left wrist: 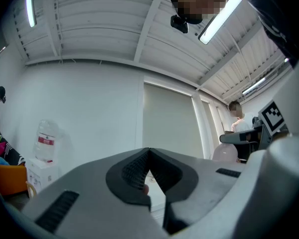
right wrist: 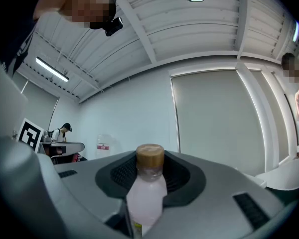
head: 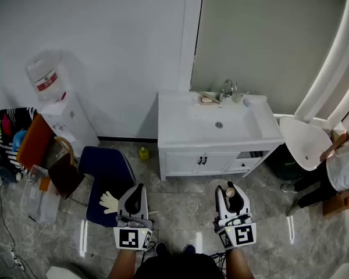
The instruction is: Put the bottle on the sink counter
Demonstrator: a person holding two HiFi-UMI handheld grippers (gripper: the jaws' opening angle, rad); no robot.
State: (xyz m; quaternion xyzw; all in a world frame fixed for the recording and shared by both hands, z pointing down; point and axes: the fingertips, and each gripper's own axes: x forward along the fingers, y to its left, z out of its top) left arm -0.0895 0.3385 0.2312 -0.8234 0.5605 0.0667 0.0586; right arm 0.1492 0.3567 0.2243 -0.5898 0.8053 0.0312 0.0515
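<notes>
scene: a person stands on a grey tiled floor [head: 180, 205], facing a white sink cabinet [head: 186, 163] against the far wall, with a tool in each hand.
right tongs: the right tongs [right wrist: 150, 169] are clamped on the bottle [right wrist: 146, 193], one pad on each side of its shoulder.
bottle: upright, pale milky pink with a brown cap that stands clear above the pads. in the head view it is low in the frame, close to the person and well apart from the cabinet across open floor.
left tongs: the left tongs [left wrist: 149, 156] are drawn together, their ribbed pads meeting at the tips with nothing held between them.
desk: the white desk [head: 177, 127] on top of the cabinet has a sink [head: 232, 121] sunk into it and a tap [head: 227, 88] at the back edge. a few small items sit by the tap, too small to name.
left of frame: a water cooler [head: 67, 124] topped by a big clear jug [head: 45, 77] stands by the wall. nearer in is a dark blue chair [head: 104, 163] with what looks like a pale glove [head: 109, 202] lying on its seat.
by the cabinet: a small yellow container [head: 143, 153] sits on the floor just beside the cabinet's left corner.
right of frame: a second person [head: 343, 164] is partly in view at the edge, next to a round white tabletop [head: 305, 141].
</notes>
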